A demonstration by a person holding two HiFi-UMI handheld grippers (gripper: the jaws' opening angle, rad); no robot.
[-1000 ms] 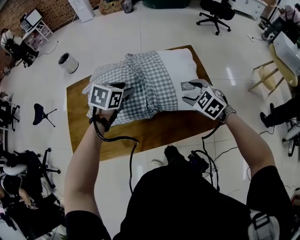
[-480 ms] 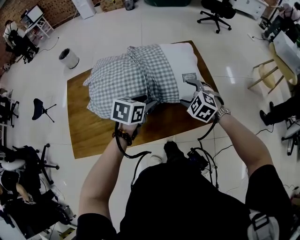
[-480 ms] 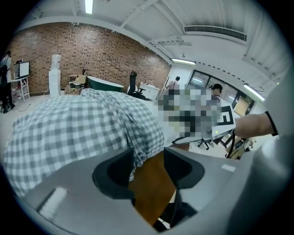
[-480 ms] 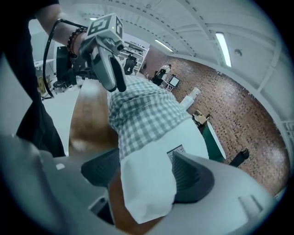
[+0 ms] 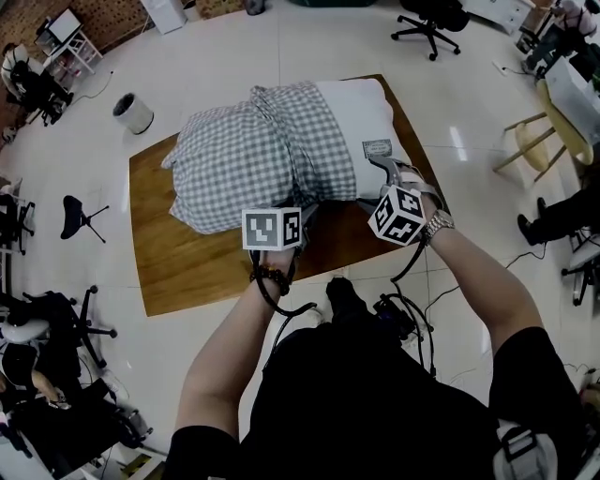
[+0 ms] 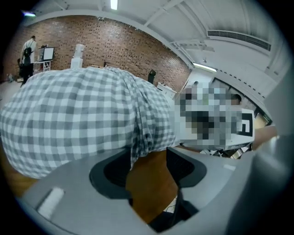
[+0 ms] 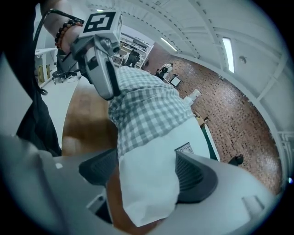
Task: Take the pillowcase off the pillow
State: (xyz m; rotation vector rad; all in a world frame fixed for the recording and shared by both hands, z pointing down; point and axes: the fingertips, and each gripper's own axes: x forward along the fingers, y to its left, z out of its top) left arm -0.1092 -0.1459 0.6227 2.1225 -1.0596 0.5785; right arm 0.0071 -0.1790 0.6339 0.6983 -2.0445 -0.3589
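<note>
Grey-checked pillowcase [image 5: 248, 155]: bunched over the 9 o'clock part of the white pillow [image 5: 361, 117], on the wooden table [image 5: 178, 262].
Left tongs [image 6: 148, 160]: released, just been opening; pillowcase hem hanging between them at 12 o'clock, unpinched.
Right tongs [image 7: 147, 172]: released, just been opening; bare pillow corner lying between them.

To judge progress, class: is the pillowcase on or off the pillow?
Partly on: the checked pillowcase covers most of the pillow, whose white end sticks out bare.

Wooden table [image 5: 187, 267] on glossy white floor [image 5: 281, 52], black office chair [image 5: 433, 16] and small white bin [image 5: 132, 113] beyond.
</note>
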